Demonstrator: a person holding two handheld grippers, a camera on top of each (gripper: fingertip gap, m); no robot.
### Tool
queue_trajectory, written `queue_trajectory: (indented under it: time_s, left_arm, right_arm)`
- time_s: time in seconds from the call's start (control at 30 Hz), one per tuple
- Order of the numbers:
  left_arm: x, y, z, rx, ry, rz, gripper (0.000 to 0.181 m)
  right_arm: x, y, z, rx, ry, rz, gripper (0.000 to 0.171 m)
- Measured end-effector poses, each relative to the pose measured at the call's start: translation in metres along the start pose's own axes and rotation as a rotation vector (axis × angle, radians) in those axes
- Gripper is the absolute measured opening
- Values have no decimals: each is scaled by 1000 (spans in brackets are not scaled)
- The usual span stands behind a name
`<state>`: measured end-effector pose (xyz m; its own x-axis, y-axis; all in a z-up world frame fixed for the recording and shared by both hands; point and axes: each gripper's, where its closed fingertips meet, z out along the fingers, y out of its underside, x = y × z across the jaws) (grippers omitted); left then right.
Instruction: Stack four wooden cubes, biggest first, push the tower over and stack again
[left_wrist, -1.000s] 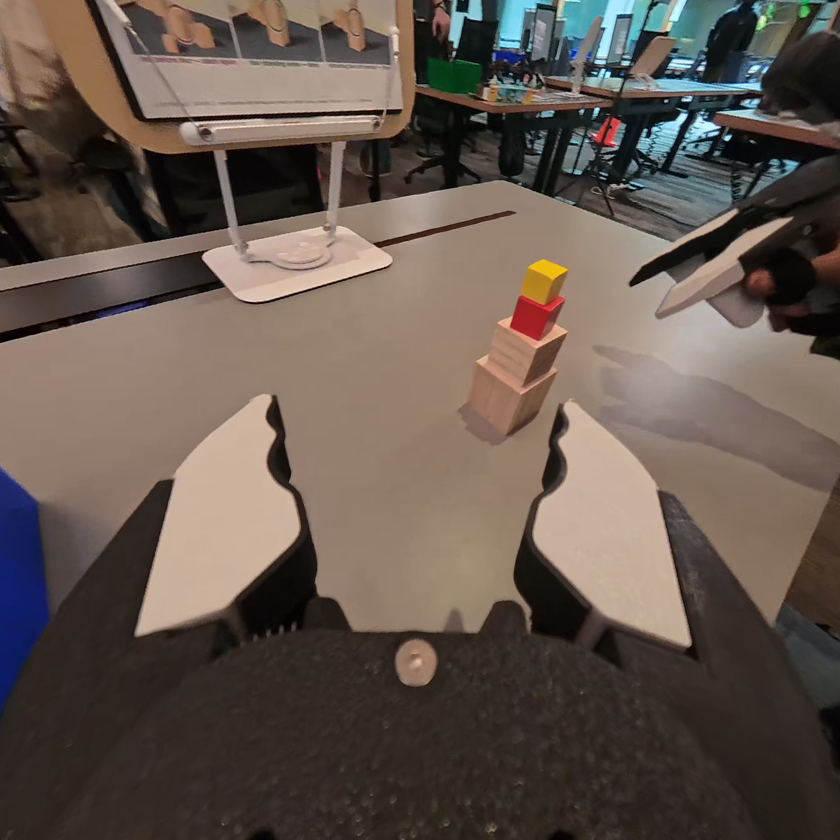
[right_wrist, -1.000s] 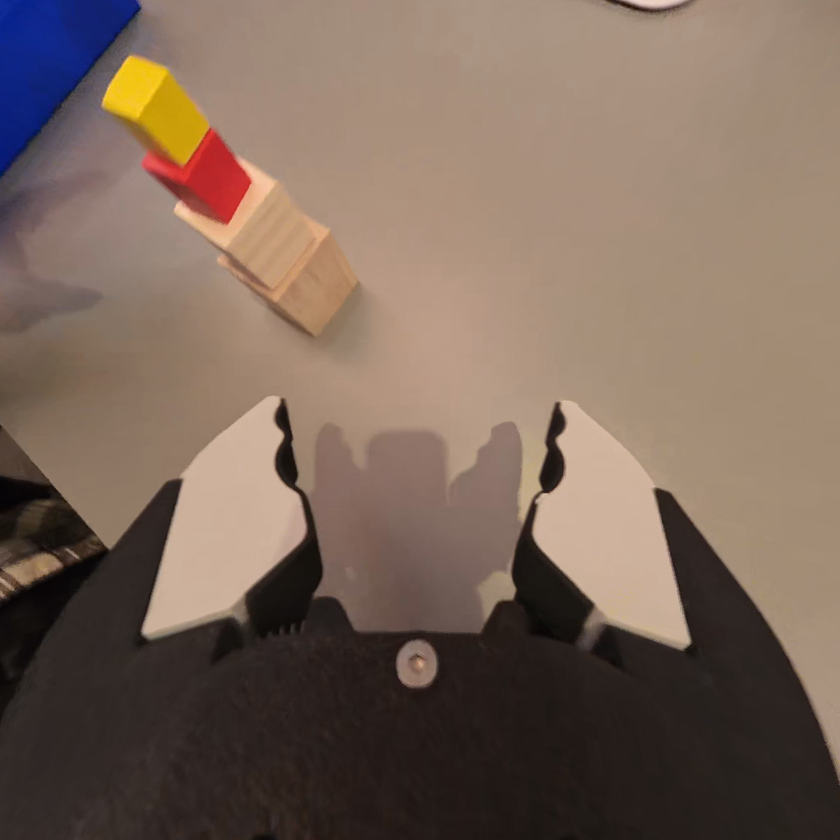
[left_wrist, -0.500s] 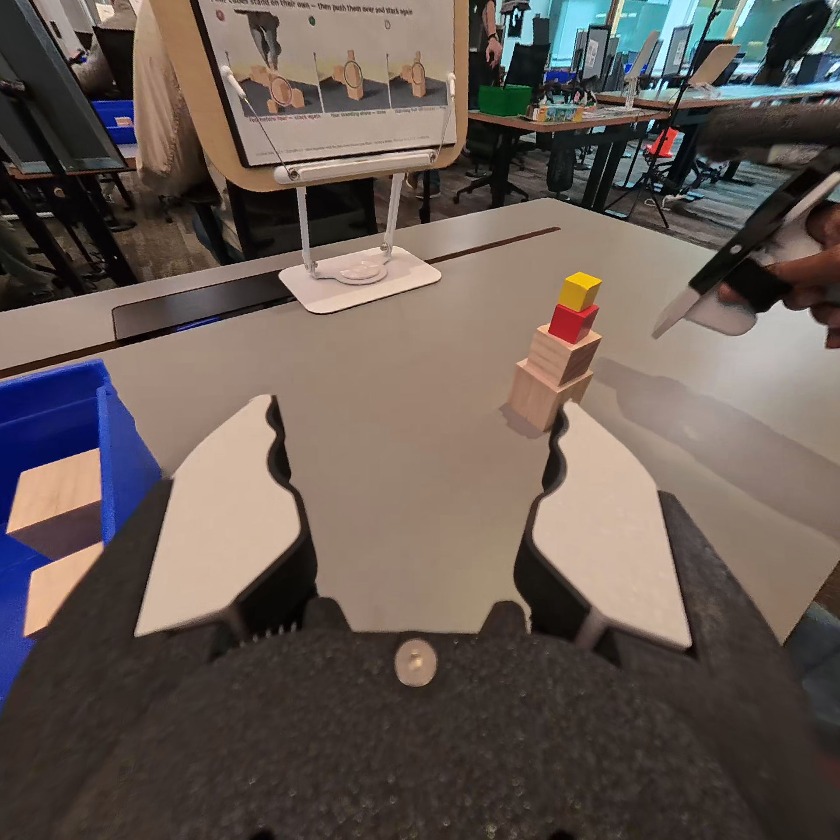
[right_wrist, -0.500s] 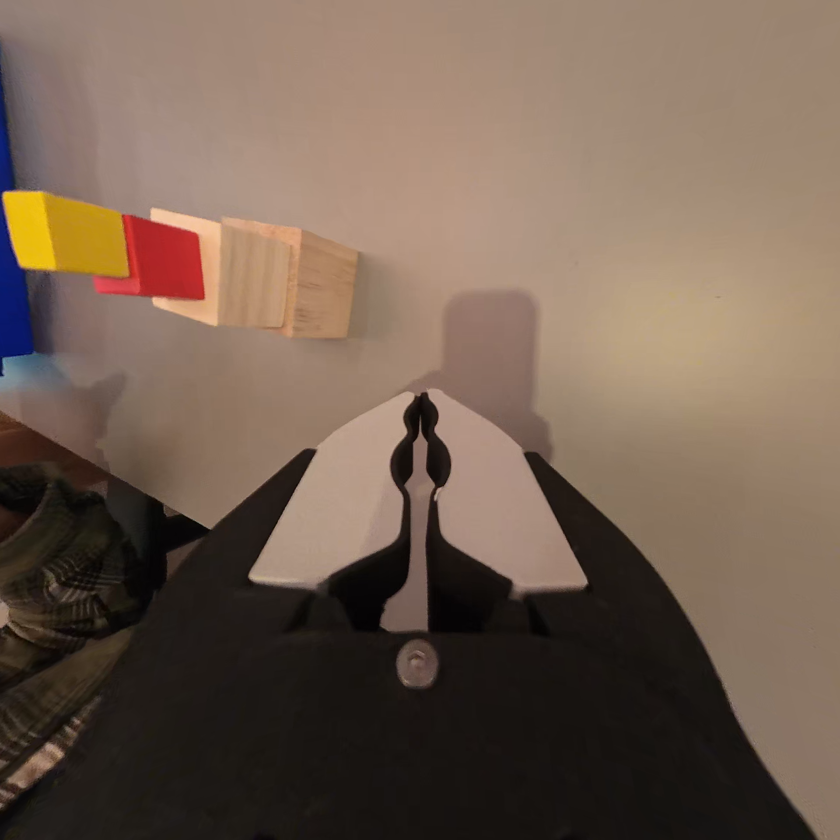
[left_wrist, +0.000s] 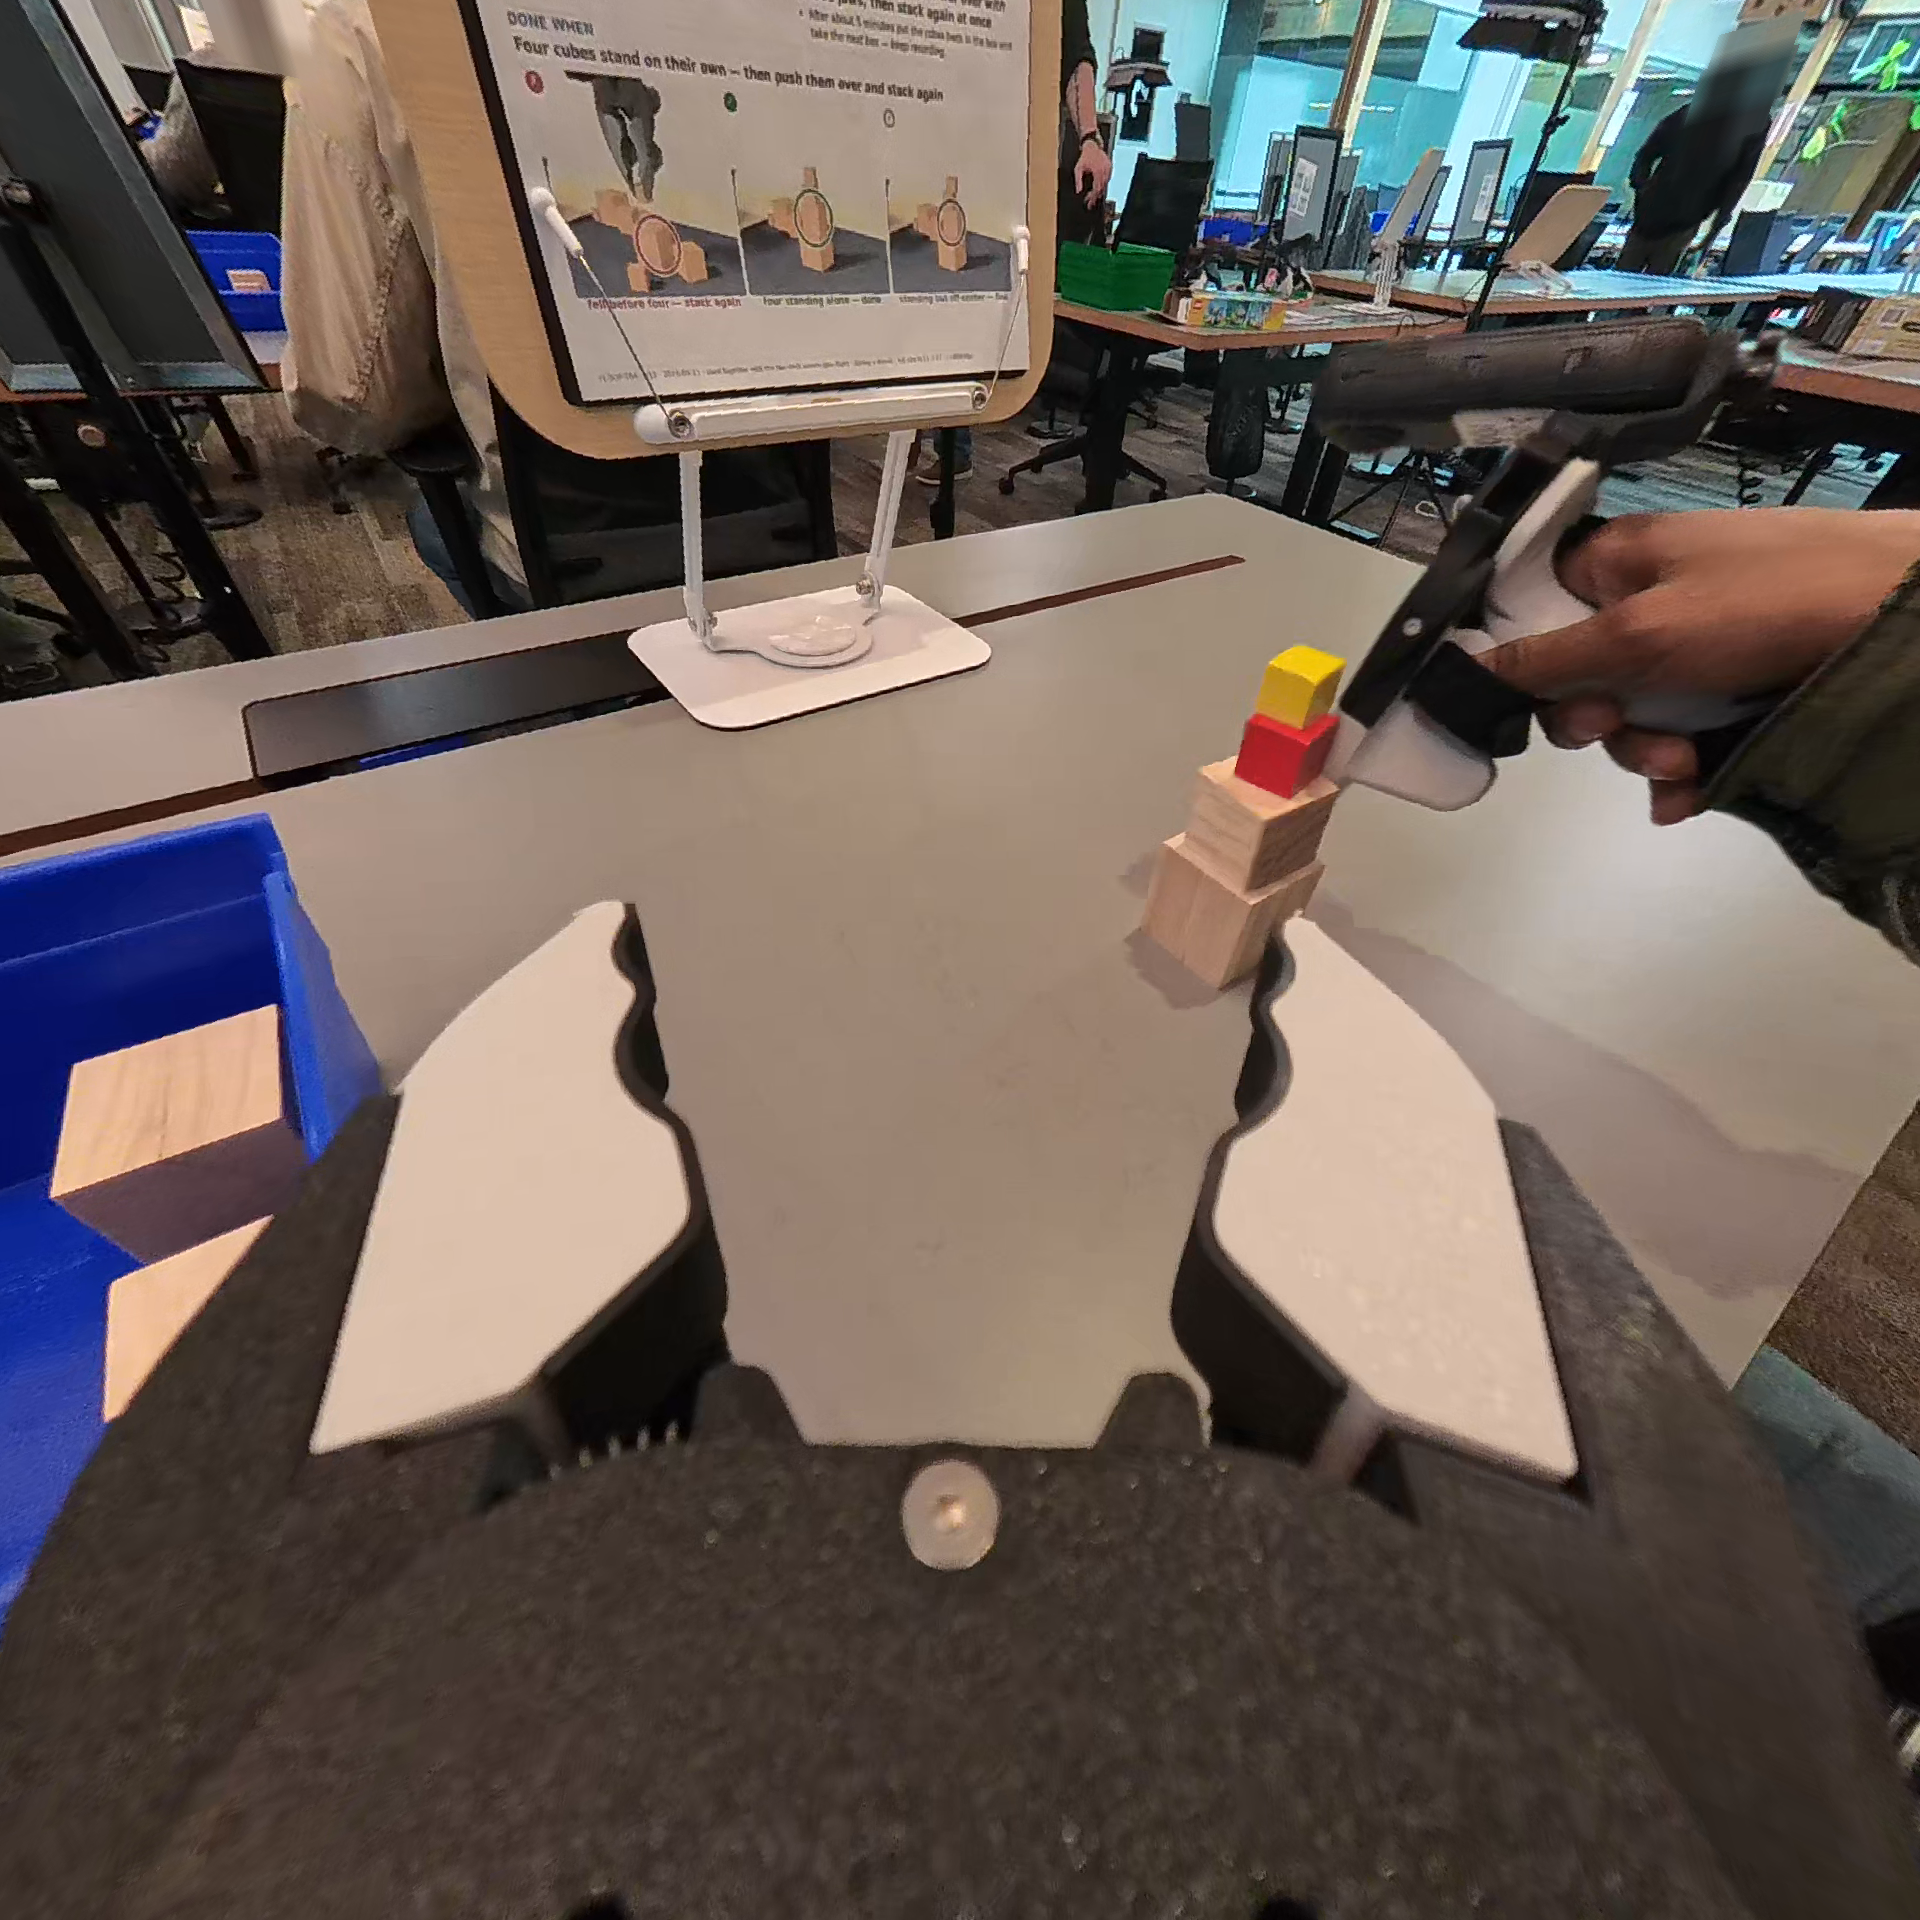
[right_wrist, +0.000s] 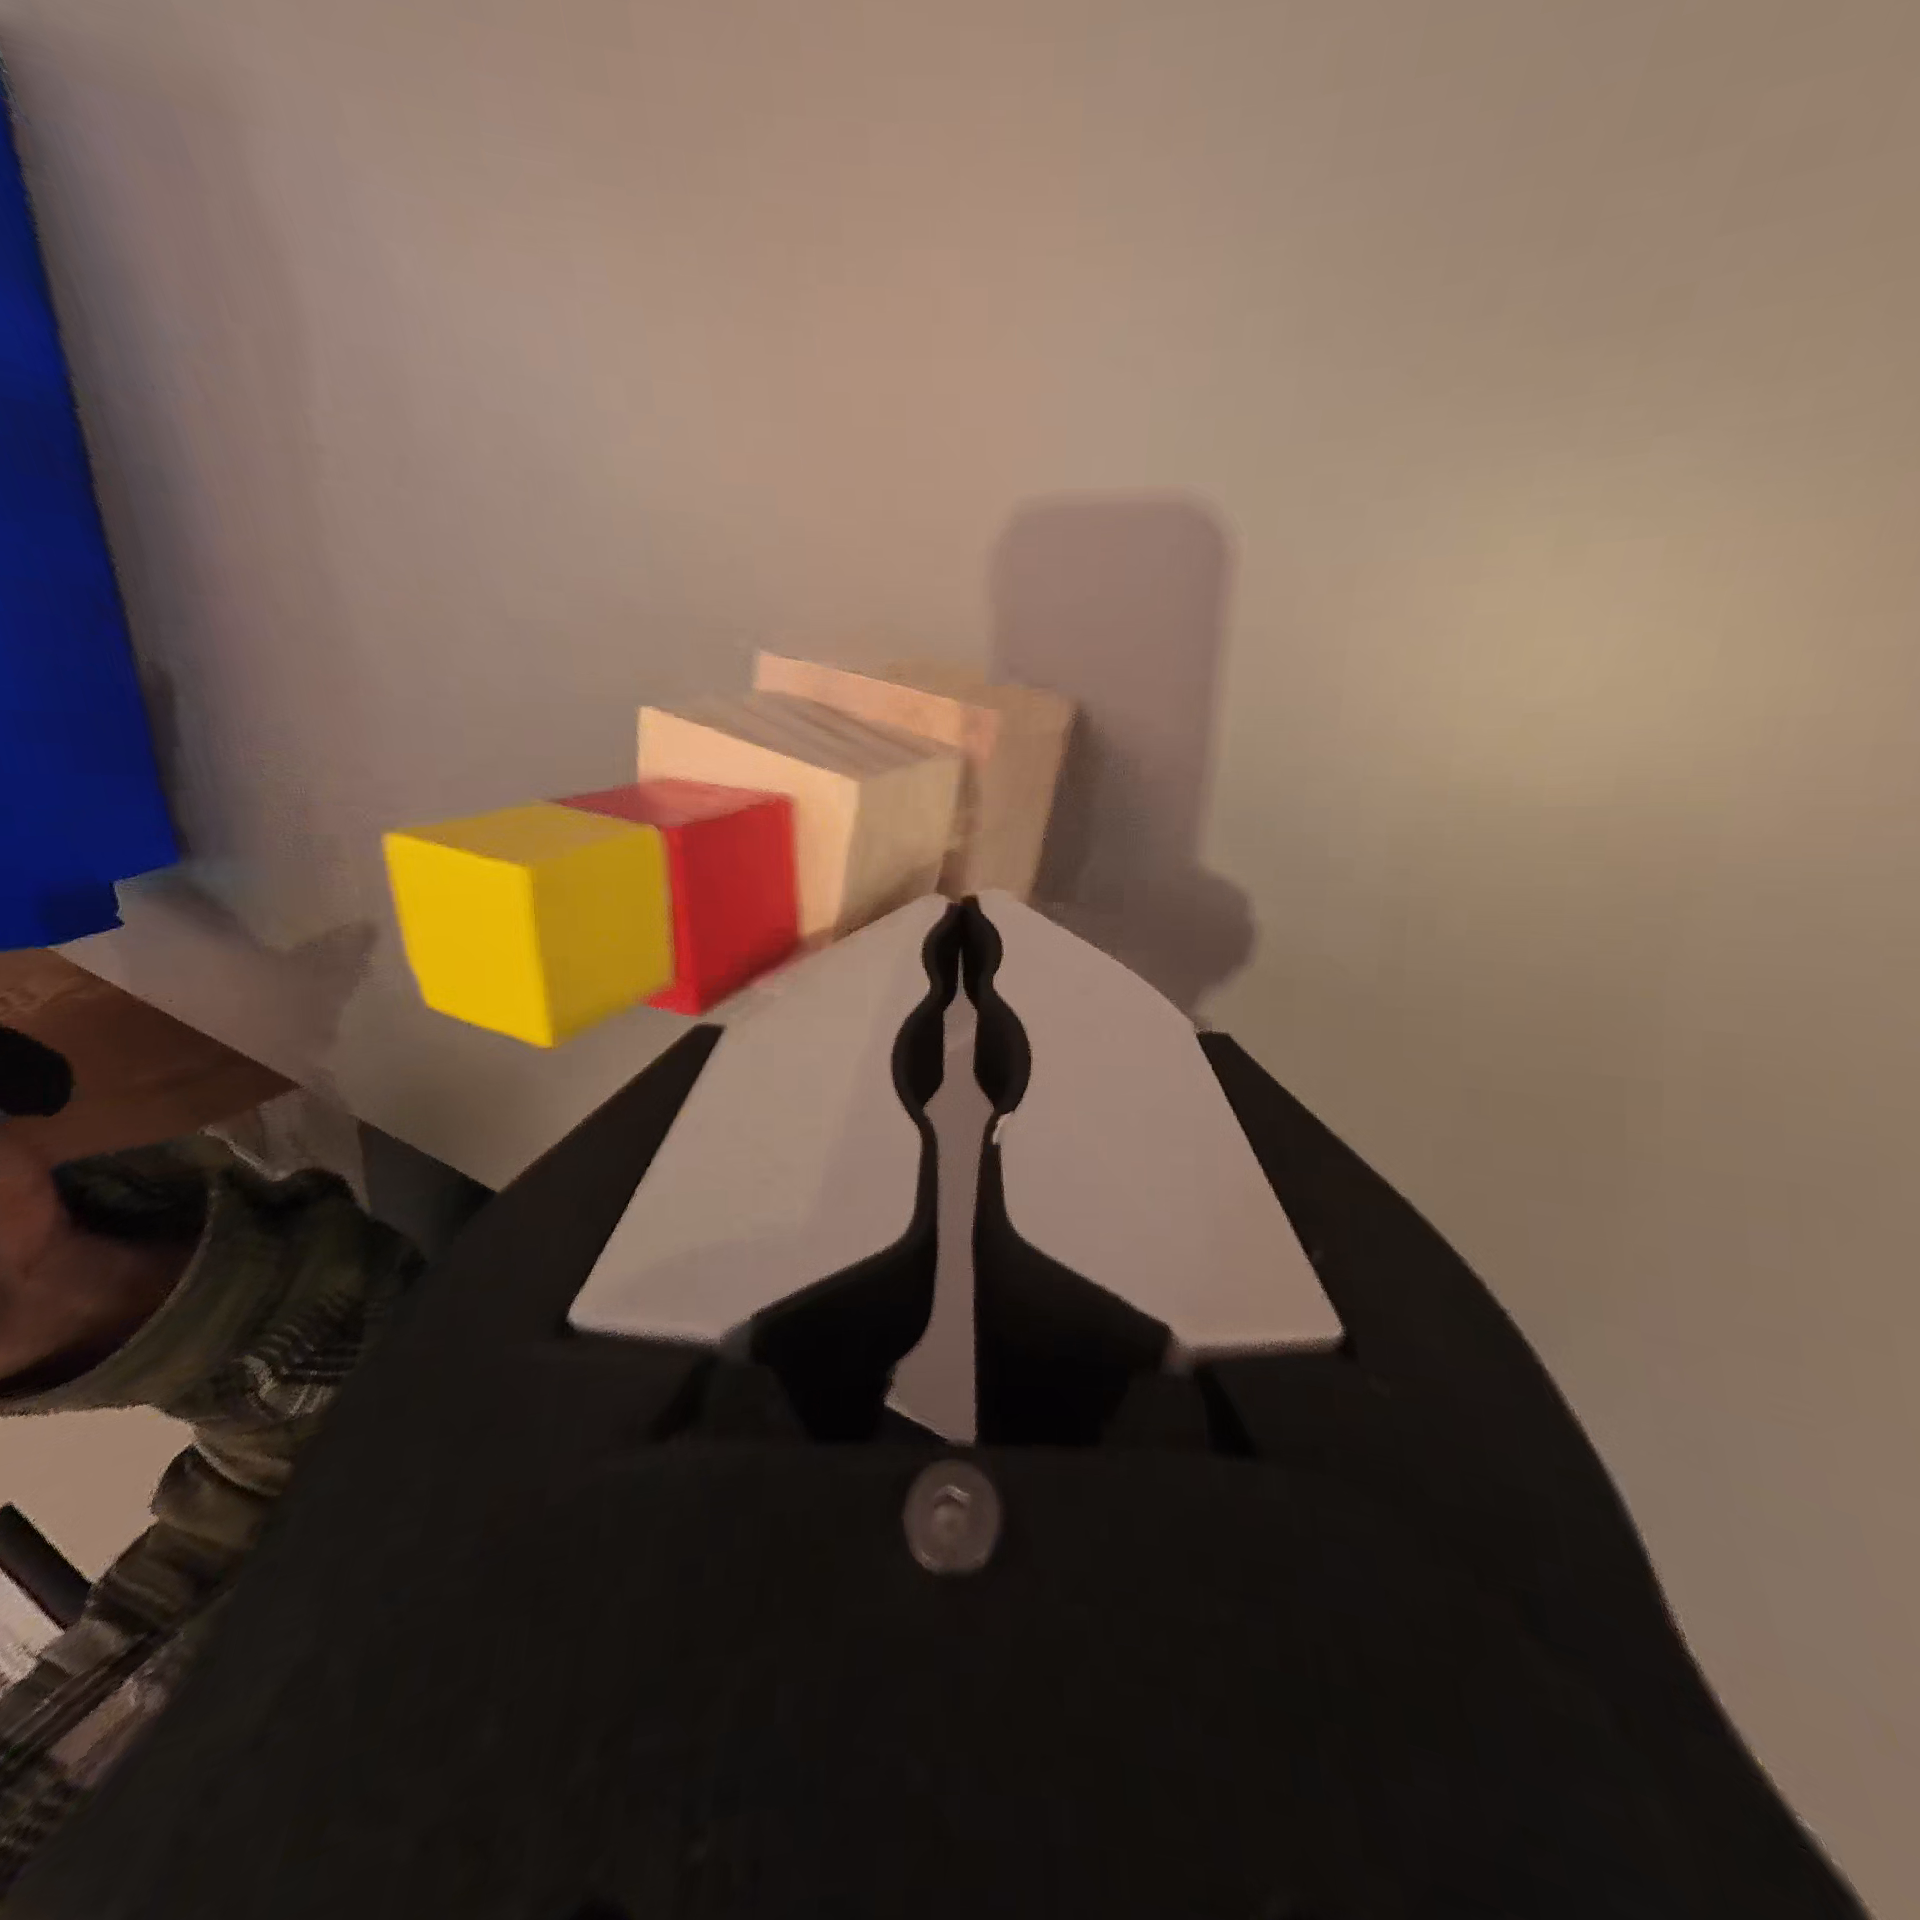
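Near the table's (left_wrist: 935, 831) right edge stands the tower (left_wrist: 1252, 821) of 4 cubes. The right gripper (right_wrist: 961, 909), jaws clenched empty, meets the red cube (left_wrist: 1283, 753). The left gripper (left_wrist: 945, 1039) hangs released. Light, rigid, smooth blocks probably topple easily; grasp opposite flat faces.

The two lower cubes (left_wrist: 1236, 883) show bare, grained wood; the red cube (left_wrist: 1283, 753) and yellow cube (left_wrist: 1299, 686) look smoothly painted. The table (left_wrist: 935, 935) is matt grey, and the left gripper (left_wrist: 951, 1049) body is rough black foam-like material.
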<state>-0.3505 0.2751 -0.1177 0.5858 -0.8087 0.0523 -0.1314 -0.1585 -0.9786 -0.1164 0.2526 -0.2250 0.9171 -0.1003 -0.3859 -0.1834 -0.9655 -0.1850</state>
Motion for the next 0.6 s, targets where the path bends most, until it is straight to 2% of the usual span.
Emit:
queue_trajectory:
  time_s: [0.2, 0.6]
  left_arm:
    - [2, 5, 3, -25, 21, 6, 108]
    - [14, 15, 14, -57, 93, 36, 108]
  right_arm:
    - [-41, -13, 4, 13, 4, -106, 0]
    - [-25, -10, -19, 70, 21, -148, 0]
